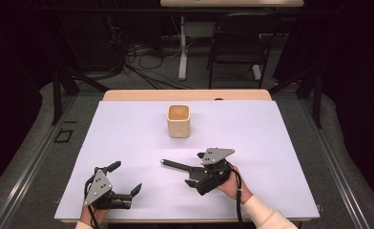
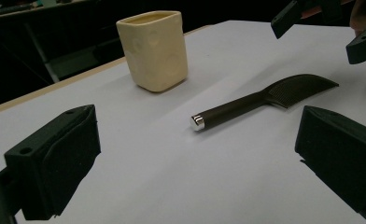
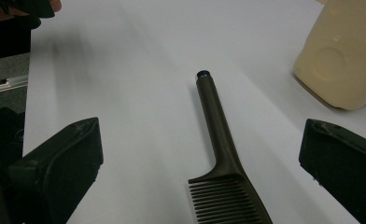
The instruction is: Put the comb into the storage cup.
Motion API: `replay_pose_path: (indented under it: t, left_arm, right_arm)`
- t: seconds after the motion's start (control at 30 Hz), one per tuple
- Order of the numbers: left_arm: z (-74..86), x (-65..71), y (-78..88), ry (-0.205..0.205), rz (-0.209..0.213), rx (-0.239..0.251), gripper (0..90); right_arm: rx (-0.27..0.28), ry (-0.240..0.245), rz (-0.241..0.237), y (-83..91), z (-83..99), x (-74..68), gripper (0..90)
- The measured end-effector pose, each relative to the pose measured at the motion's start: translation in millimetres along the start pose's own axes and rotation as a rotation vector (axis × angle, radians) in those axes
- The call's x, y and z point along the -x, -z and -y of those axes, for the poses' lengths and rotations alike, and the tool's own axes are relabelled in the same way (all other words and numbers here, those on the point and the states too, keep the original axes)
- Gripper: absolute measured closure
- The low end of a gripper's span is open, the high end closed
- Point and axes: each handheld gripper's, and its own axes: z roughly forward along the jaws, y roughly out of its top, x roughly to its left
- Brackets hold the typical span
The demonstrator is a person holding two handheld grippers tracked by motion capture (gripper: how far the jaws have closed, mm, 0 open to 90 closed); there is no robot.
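closing on the comb (image 3: pixel 221 140) goes best with the wide-open, empty right tool (image 1: pixel 194 175) centred over its handle; the left tool (image 1: pixel 125 179) waits open, empty.

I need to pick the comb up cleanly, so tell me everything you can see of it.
The comb is dark, plastic-looking, with a round straight handle capped in silver and a wider toothed head. It lies flat on the white table, apart from the cream cup. The right gripper, open, straddles its head without touching it.

Dark comb (image 2: pixel 265 100) beside cream cup (image 2: pixel 154 49)
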Motion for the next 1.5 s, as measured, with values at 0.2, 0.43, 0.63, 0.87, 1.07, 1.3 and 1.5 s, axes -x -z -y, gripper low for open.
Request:
replay_pose_path:
  t: [0.2,0.43,0.63,0.87,1.07,1.3,1.5]
  left_arm:
    - [0.1,-0.2,0.0,0.001,-0.002,0.001,0.1]
    - [0.2,-0.5,0.4,0.002,-0.005,0.002,0.1]
    - [0.3,-1.0,0.9,0.000,-0.005,0.000,0.1]
    - [0.4,-0.7,1.1,0.004,-0.006,0.000,0.1]
    - [0.6,-0.6,0.8,0.007,-0.005,0.000,0.1]
    - [0.5,-0.9,1.0,0.006,-0.006,0.001,0.1]
    - [0.6,-1.2,1.2,0.006,-0.007,0.001,0.1]
  right_arm:
    - [-0.008,-0.008,-0.008,-9.6,-4.2,3.3,0.0]
    - [-0.028,-0.005,-0.020,-20.9,-8.2,4.5,0.0]
    - [-0.042,0.005,-0.020,-30.0,-13.1,3.0,10.6]
    - [-0.058,0.030,-0.022,-39.2,-20.5,0.9,36.7]
    - [-0.081,0.055,-0.025,-48.3,-25.8,2.2,69.9]
    - [-0.122,0.080,0.007,-63.5,-32.8,2.2,90.0]
    - [-0.158,0.116,-0.003,-78.0,-43.9,-1.0,90.0]
